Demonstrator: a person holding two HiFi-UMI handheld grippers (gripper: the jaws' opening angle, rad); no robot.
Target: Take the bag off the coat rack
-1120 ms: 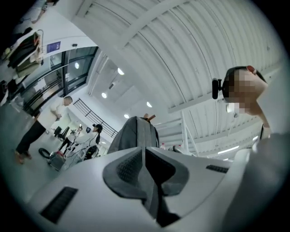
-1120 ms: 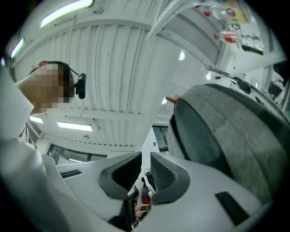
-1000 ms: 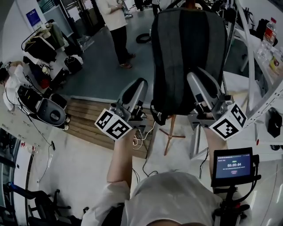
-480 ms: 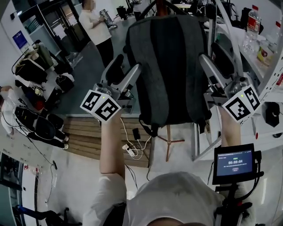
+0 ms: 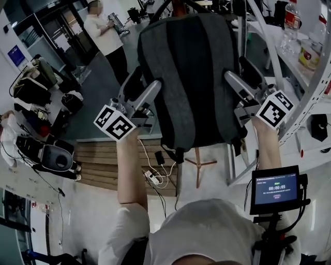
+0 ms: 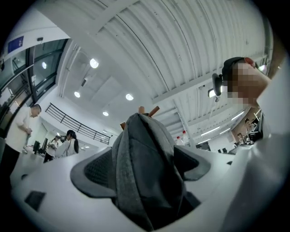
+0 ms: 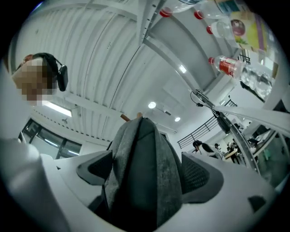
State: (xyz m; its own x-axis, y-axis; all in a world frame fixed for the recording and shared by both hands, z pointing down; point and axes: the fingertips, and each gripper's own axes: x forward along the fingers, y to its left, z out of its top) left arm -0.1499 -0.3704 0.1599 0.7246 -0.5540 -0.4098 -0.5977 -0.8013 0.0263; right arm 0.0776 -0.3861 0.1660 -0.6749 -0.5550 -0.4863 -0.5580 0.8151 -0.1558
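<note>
A dark grey backpack (image 5: pixel 191 77) hangs from the wooden coat rack, whose pegs (image 6: pixel 147 110) poke out above its top and whose foot (image 5: pixel 199 163) stands on the floor below. My left gripper (image 5: pixel 145 89) is at the bag's left side. Its jaws are opening, and the bag's edge (image 6: pixel 142 154) lies between the pads without being squeezed. My right gripper (image 5: pixel 244 78) is at the bag's right side. Its jaws are also opening, and the bag's other edge (image 7: pixel 142 172) fills the gap between them.
A person (image 5: pixel 106 36) stands at the back left. A small monitor on a stand (image 5: pixel 274 189) is at my lower right. A white metal frame (image 5: pixel 269 46) and bottles (image 5: pixel 292 15) are close on the right. A power strip with cables (image 5: pixel 152 176) lies on the floor.
Both grippers have risen from the bag's lower corners to its sides. Their jaws have gone from shut to wide apart, and the bag's edges now lie between them.
</note>
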